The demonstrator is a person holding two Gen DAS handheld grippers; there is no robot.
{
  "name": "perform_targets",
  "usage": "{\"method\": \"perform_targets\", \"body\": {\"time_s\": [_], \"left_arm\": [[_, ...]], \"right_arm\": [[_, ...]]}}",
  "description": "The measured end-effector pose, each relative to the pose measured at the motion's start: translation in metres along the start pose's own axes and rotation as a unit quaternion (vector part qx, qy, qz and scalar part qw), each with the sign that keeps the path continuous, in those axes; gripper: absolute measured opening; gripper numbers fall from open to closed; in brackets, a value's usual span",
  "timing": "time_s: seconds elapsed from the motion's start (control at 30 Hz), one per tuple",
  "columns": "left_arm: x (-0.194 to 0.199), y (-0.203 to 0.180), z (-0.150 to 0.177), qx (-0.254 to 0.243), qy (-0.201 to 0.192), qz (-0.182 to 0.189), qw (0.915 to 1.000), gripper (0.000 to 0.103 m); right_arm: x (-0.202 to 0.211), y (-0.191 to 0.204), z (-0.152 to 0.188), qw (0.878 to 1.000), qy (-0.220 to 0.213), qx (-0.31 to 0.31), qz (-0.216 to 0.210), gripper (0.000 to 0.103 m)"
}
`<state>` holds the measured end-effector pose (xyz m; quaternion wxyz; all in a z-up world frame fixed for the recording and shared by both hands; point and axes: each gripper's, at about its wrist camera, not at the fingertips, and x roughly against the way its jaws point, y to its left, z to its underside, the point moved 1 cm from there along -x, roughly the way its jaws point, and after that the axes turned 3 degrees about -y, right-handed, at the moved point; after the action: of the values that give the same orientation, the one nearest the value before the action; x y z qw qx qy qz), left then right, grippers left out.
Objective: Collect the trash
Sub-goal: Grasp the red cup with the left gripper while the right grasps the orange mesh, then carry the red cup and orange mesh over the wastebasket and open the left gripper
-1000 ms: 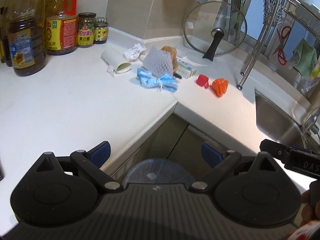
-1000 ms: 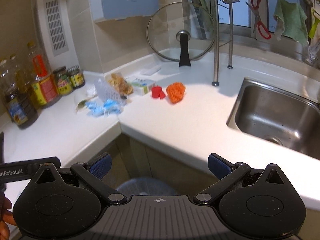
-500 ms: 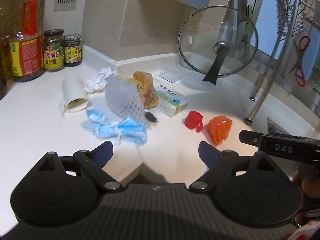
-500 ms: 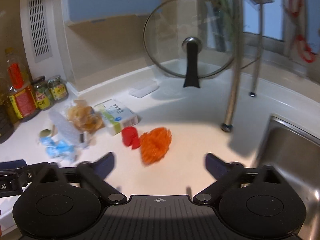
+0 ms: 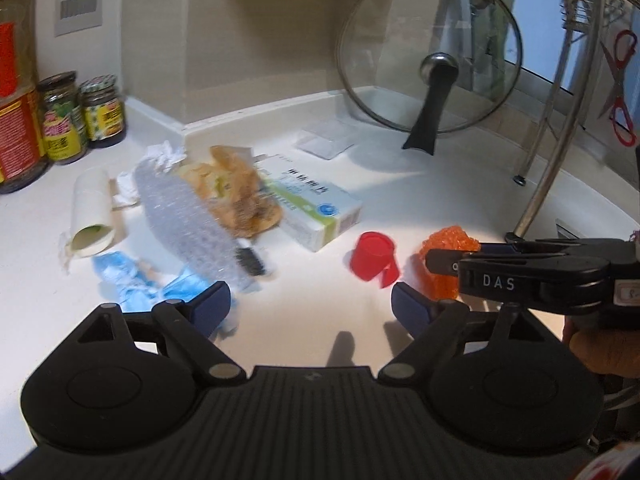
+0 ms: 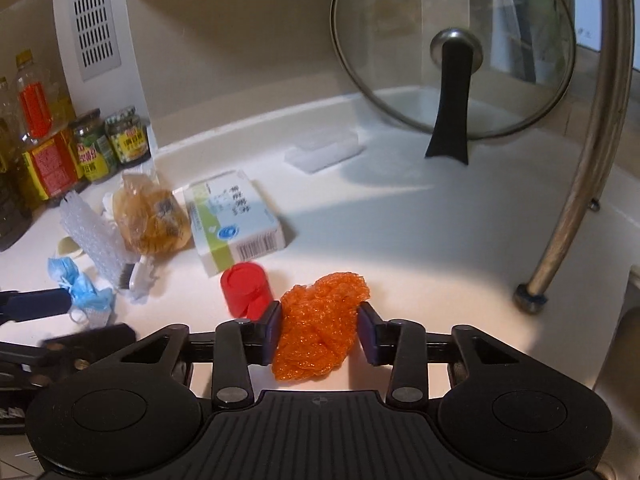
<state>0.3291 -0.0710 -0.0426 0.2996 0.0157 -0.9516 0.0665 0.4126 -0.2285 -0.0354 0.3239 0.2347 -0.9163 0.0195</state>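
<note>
White countertop (image 6: 460, 232) in a kitchen corner, glass pot lid (image 6: 452, 46) propped against the back wall, steel rack leg (image 6: 576, 184) at right, oil bottles and sauce jars (image 6: 108, 144) at left; trash spread across the middle, nothing judged collected so far, every piece lying on the counter. Largest to smallest among the trash: medicine carton (image 6: 234, 222), clear bubble wrap (image 5: 184, 220) under a crumpled brown wrapper (image 6: 150, 216), paper tube (image 5: 91, 212) on its side, blue face mask (image 5: 136, 280) at the near edge, orange mesh net (image 6: 320, 332), red cap (image 6: 245, 288) just beside the net, white tissue wad (image 5: 166, 156) at the back, small brush (image 5: 250, 260) by the bubble wrap. Right gripper (image 6: 320, 330) with jaws closing around the orange net, net between the pads, left pad at its edge, right pad a sliver off, squeeze judged not yet complete. Left gripper (image 5: 310, 304) with jaws wide apart and narrowing slightly, nothing between them, blue mask just beyond the left fingertip. Compared with a second earlier: both cameras much closer to the pile, floor bin under the counter edge gone from view, right jaws drawn in from fully spread, trash itself unmoved
</note>
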Motion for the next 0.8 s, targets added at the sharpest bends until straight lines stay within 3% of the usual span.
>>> {"method": "perform_targets", "body": {"time_s": [0.13, 0.3, 0.53, 0.67, 0.8], "left_arm": [[-0.021, -0.022, -0.008, -0.016, 0.0, 0.017, 0.9997, 0.082], [-0.056, -0.047, -0.012, -0.054, 0.009, 0.018, 0.9983, 0.069], [-0.086, -0.058, -0.008, -0.082, 0.022, 0.004, 0.9964, 0.036], [-0.077, -0.058, -0.008, -0.078, 0.018, 0.0, 0.9968, 0.035], [-0.044, -0.051, -0.004, -0.073, 0.013, 0.007, 0.9973, 0.035]], "right_arm": [[0.018, -0.019, -0.003, 1.0, -0.015, -0.02, 0.012, 0.039], [0.03, -0.045, 0.0, 0.999, -0.016, -0.038, 0.036, 0.039], [0.035, -0.066, 0.012, 0.998, -0.007, -0.05, 0.048, 0.039], [0.041, -0.063, 0.017, 0.998, -0.006, -0.049, 0.043, 0.039], [0.055, -0.043, 0.021, 0.999, -0.012, -0.042, 0.031, 0.039]]}}
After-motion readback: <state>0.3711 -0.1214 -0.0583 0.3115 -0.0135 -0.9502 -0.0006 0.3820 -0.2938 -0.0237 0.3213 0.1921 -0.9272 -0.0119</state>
